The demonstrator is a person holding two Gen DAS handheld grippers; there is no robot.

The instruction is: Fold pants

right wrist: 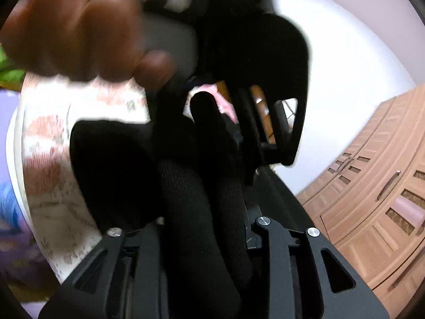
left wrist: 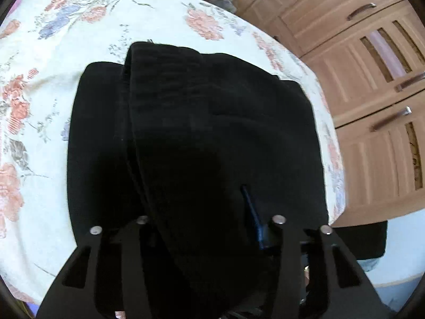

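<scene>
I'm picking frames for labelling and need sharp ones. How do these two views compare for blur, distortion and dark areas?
Left wrist view: fairly sharp, the floral bedsheet legible; fisheye bends the wooden wardrobe; the black pants lose detail in shadow near the left tool. Right wrist view: motion-blurred, a hand smeared up close; only the knit fabric at the right tool is crisp.

Right gripper (right wrist: 209, 199) has a bunched fold of the black pants (right wrist: 111, 164) between its jaws, and a blurry hand (right wrist: 79, 32) grips the other gripper (right wrist: 260, 66) right above.

One black pants (left wrist: 212, 122), two claws (left wrist: 209, 228), one bedsheet (left wrist: 79, 40).
</scene>
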